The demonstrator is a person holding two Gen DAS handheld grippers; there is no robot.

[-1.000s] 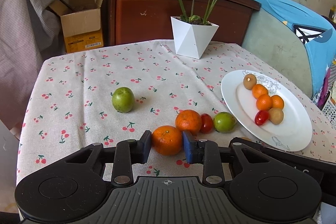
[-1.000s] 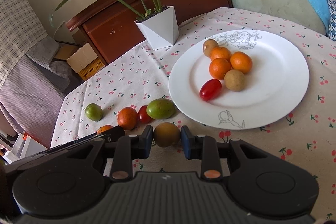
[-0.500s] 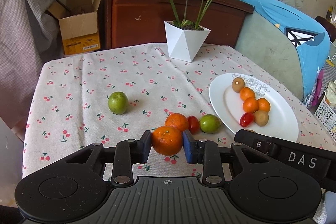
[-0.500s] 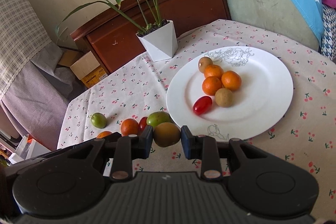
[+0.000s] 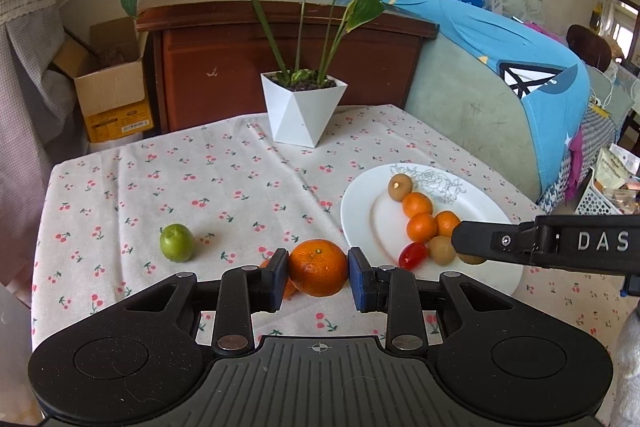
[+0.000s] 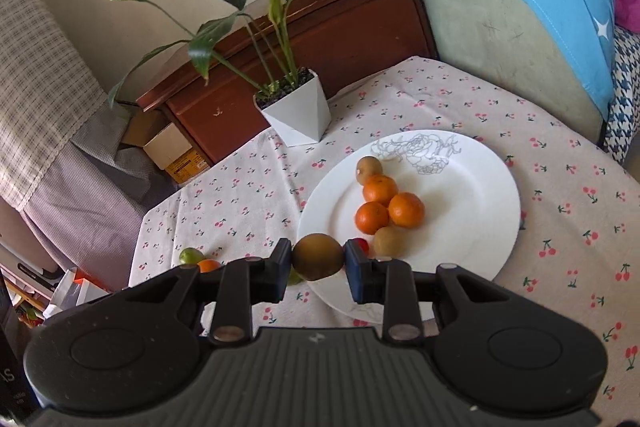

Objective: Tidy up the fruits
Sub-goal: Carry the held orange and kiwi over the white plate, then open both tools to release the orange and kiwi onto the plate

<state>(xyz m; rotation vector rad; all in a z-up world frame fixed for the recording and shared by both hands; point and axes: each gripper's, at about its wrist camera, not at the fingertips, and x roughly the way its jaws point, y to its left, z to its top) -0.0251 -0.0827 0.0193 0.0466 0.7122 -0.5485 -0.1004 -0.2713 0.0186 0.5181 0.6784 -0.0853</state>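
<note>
Left tongs (image 5: 318,274) clamped on orange (image 5: 318,267), right tongs (image 6: 318,263) clamped on brown fruit (image 6: 318,257), plate (image 6: 472,195) beyond, potted plant (image 5: 303,113) behind.

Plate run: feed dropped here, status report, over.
Left gripper shut on orange. Right gripper shut on brown fruit, above plate edge. Nothing blocking.

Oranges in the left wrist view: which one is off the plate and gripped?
The big orange, clamped in the left gripper above the tablecloth. Three smaller oranges sit clustered on the plate, and another peeks out behind the left finger.
</note>
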